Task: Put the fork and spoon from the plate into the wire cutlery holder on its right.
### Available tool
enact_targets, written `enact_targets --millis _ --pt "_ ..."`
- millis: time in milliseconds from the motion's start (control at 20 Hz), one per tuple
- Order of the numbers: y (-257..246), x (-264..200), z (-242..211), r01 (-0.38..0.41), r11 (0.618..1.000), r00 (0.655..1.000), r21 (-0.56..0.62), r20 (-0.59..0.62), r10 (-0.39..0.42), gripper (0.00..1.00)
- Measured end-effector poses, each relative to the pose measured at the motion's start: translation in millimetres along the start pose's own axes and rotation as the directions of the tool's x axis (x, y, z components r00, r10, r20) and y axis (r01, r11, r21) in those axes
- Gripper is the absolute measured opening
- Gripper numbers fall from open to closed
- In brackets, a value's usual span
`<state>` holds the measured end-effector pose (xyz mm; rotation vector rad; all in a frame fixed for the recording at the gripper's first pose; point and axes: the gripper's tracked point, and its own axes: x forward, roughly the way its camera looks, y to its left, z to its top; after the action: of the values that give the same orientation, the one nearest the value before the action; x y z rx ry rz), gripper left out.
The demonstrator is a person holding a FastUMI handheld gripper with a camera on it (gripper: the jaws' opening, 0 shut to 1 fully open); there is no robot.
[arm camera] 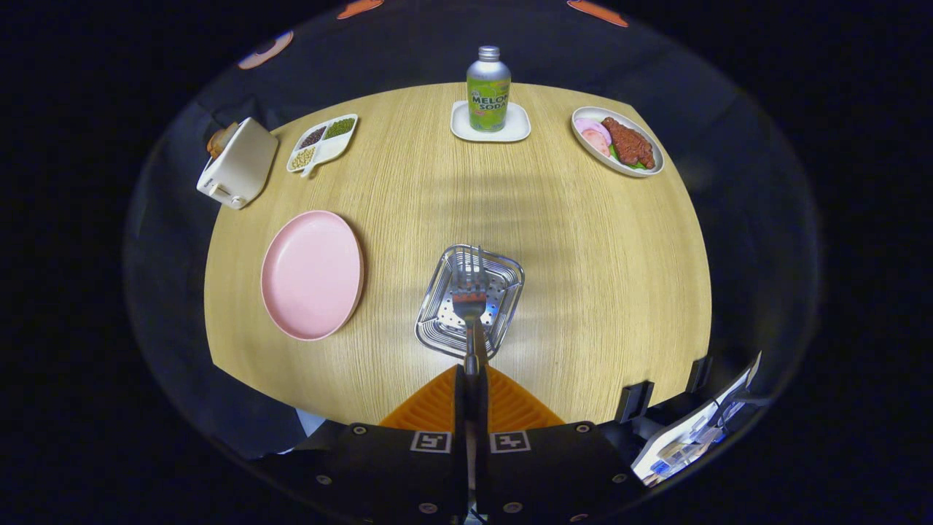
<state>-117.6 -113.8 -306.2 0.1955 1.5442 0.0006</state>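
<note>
Jaws clenched on the handle of the fork (pixel 470 302), fingers (pixel 461 386) pressed together with the handle pinched between them, gripper (pixel 471 375) aimed toward twelve o'clock. Fork head out just ahead of the fingertips, tines pointing away, held over the open top of the wire cutlery holder (pixel 470 300). Whether the tines touch the wire, impossible to tell. Holder standing on the desk (pixel 583 292) directly ahead of the jaws, a perforated floor visible inside it through the open top. At about ten o'clock from the holder, a pink plate (pixel 312 274), bare on its face, near the holder but apart from it. Farther out at twelve o'clock, a soda bottle (pixel 488 89) upright on a small white coaster (pixel 516 125). At two o'clock, near the far desk edge, an oval dish of food (pixel 618 141). At eleven o'clock, a white divided tray (pixel 322 143) with grains and beans in its compartments, and beside it, farther toward ten o'clock, a white toaster (pixel 237 163) at the desk's rim with bread showing in its slot.
</note>
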Motion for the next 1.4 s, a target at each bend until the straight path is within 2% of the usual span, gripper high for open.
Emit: enact_targets --millis 450,600,750,900,1000,1150,1250,1400 --pt "2 9 4 -0.049 0.999 0.988 0.004 -0.149 0.049 0.06" --pt "-1 15 4 -0.037 0.999 0.984 0.010 -0.172 0.038 0.07" --pt "-2 12 12 -0.057 0.998 0.988 0.014 -0.142 0.058 0.10" --pt "7 8 26 -0.075 0.997 0.995 0.018 -0.061 0.076 0.12" --pt "5 4 35 -0.040 0.998 0.999 0.043 0.006 0.040 0.14" --pt "21 -11 61 -0.053 0.997 0.983 0.059 0.181 0.041 0.14" --pt "25 -27 77 -0.049 0.998 0.948 0.045 0.318 0.032 0.20" --pt "36 -57 104 -0.057 0.998 0.859 0.026 0.511 0.036 0.30"
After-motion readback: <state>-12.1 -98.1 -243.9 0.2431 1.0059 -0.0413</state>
